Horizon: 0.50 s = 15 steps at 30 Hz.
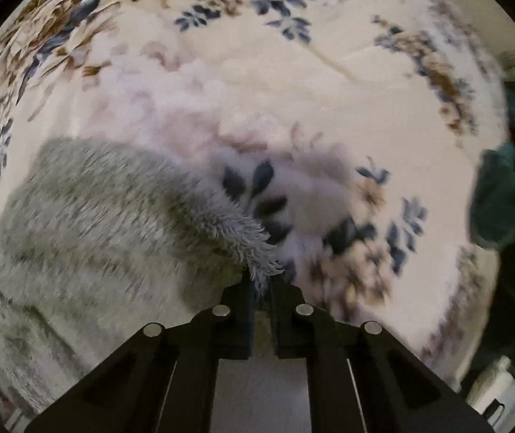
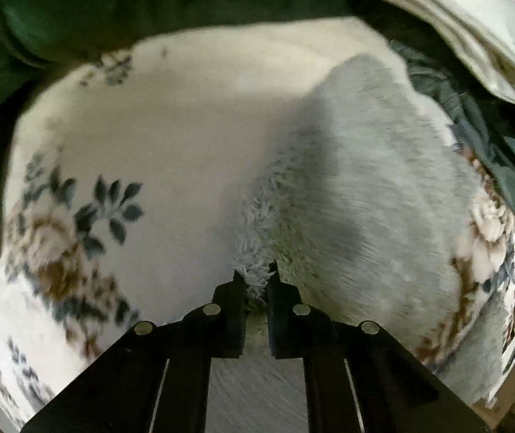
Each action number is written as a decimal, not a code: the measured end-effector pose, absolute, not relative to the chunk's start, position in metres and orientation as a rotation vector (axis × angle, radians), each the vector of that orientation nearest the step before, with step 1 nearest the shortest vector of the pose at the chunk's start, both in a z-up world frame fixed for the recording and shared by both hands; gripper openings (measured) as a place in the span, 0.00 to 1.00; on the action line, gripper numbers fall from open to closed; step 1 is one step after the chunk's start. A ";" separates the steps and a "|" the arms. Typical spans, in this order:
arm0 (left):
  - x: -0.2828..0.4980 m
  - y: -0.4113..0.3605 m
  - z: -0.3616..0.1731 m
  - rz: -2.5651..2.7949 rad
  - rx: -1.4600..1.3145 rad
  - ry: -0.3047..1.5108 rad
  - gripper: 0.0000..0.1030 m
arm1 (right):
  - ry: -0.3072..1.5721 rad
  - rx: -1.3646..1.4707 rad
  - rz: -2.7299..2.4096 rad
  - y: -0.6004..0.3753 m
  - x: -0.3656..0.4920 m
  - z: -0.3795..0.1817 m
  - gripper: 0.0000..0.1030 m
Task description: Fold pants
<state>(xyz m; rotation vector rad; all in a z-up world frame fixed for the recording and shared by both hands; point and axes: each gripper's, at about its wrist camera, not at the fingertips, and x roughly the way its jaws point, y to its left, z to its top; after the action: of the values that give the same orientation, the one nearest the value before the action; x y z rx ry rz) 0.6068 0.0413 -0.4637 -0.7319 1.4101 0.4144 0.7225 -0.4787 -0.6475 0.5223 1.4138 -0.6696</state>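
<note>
The pants (image 1: 106, 223) are fluffy pale grey fleece, lying on a cream blanket with blue and brown flowers (image 1: 293, 72). In the left wrist view they fill the lower left, and my left gripper (image 1: 261, 281) is shut on a corner of their edge. In the right wrist view the pants (image 2: 365, 187) spread up and to the right, and my right gripper (image 2: 257, 281) is shut on a tuft of their near edge. Both held edges are lifted slightly off the blanket.
A dark green cloth (image 1: 502, 198) lies at the blanket's right edge, and also fills the top left of the right wrist view (image 2: 77, 7). A dark teal garment (image 2: 474, 122) and a folded pale cloth (image 2: 456, 25) lie beyond the pants.
</note>
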 end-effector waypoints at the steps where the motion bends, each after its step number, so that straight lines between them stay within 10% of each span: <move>1: 0.597 0.040 -0.450 0.389 -0.734 1.395 0.04 | 1.386 0.516 -0.657 -0.478 0.708 -0.631 0.08; 15: 0.386 0.086 -0.405 0.248 -0.849 1.300 0.04 | 1.251 0.578 -0.594 -0.526 0.493 -0.472 0.08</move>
<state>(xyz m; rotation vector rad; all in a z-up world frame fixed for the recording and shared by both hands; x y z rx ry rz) 0.3861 0.0864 -0.4052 -0.8488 1.3002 0.2475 0.4933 -0.5260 -0.4718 0.5775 1.2508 -0.5936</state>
